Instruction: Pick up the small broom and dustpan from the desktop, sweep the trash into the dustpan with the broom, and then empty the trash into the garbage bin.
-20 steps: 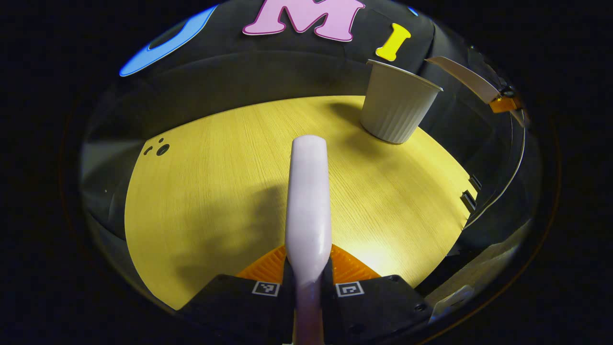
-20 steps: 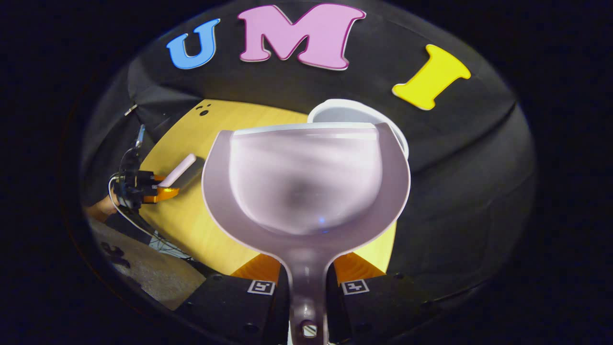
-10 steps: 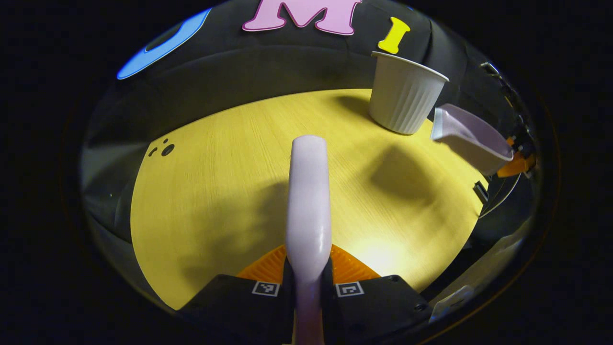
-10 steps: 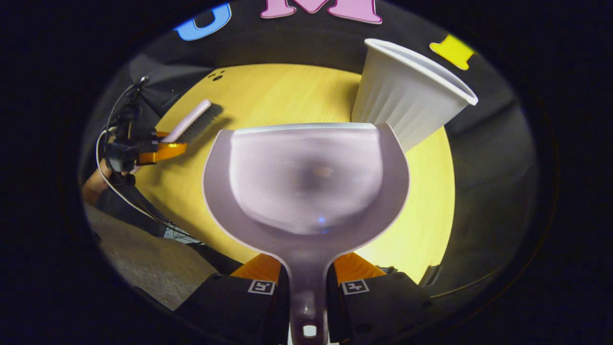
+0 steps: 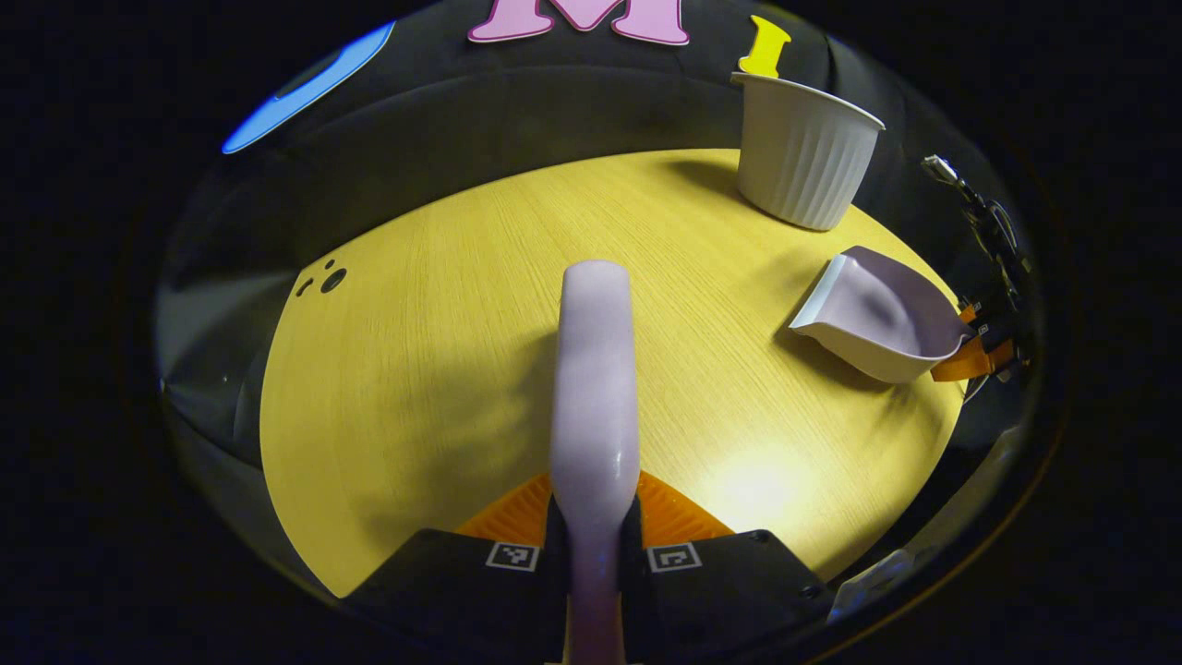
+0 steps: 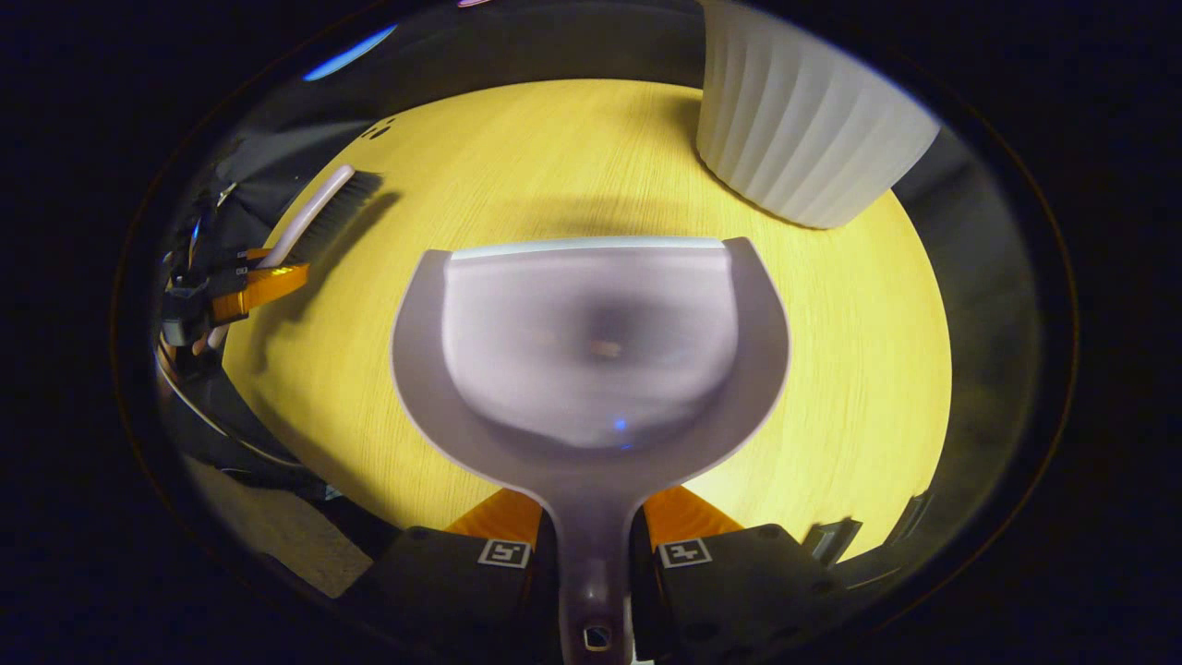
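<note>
Dustpan [image 6: 591, 351] is clamped by the right gripper [image 6: 591, 536] near the desktop's [image 5: 443, 369] right edge, apparently emptied; broom [image 5: 596, 369] is gripped by the left gripper [image 5: 591, 536]; bin [image 5: 805, 152] stands at the far corner.

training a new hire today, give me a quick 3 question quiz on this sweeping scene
1. True or false: the dustpan is upside down over the garbage bin.
2. Which tongs hold the broom? A) left B) right
3. Fill in: the bin stands upright on the ____.

Key:
1. False; the right tongs hold it low by the desktop, beside the bin.
2. A; the left tongs grip its handle.
3. desktop
</note>
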`<state>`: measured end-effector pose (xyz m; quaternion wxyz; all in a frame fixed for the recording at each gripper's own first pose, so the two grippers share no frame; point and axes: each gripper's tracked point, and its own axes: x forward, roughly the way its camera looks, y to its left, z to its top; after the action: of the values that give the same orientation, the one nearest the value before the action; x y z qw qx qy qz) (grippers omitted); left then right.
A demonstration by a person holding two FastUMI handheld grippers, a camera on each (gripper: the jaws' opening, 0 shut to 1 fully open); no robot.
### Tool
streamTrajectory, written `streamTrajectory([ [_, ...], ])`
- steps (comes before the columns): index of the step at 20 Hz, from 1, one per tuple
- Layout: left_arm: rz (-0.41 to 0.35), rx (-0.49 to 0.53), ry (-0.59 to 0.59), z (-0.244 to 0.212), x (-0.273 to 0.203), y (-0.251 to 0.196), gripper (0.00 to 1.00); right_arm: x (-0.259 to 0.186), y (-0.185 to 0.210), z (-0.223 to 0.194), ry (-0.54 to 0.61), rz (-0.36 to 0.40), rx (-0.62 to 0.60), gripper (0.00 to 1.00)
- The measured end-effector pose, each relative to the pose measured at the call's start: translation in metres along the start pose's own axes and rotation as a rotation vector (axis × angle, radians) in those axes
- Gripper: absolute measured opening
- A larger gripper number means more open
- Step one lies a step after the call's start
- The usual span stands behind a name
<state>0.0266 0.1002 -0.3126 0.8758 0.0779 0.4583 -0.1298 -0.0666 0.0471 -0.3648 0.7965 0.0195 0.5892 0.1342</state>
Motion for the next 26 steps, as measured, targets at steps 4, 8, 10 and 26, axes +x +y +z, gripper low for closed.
streamTrajectory([
  [4,0.023,0.016,0.042,-0.008,0.011,0.003,0.29,0.005,-0.004,0.002,-0.005,-0.030,-0.020,0.36],
  [8,0.027,0.015,0.069,-0.017,0.013,0.001,0.30,0.003,0.001,0.001,-0.005,-0.011,-0.006,0.42],
  [10,0.036,0.012,0.061,-0.017,0.010,0.002,0.34,-0.001,0.004,0.002,-0.014,-0.002,0.010,0.44],
  [26,0.084,-0.044,-0.294,0.058,-0.106,0.002,0.47,-0.059,0.023,0.072,-0.419,0.019,-0.018,0.44],
])
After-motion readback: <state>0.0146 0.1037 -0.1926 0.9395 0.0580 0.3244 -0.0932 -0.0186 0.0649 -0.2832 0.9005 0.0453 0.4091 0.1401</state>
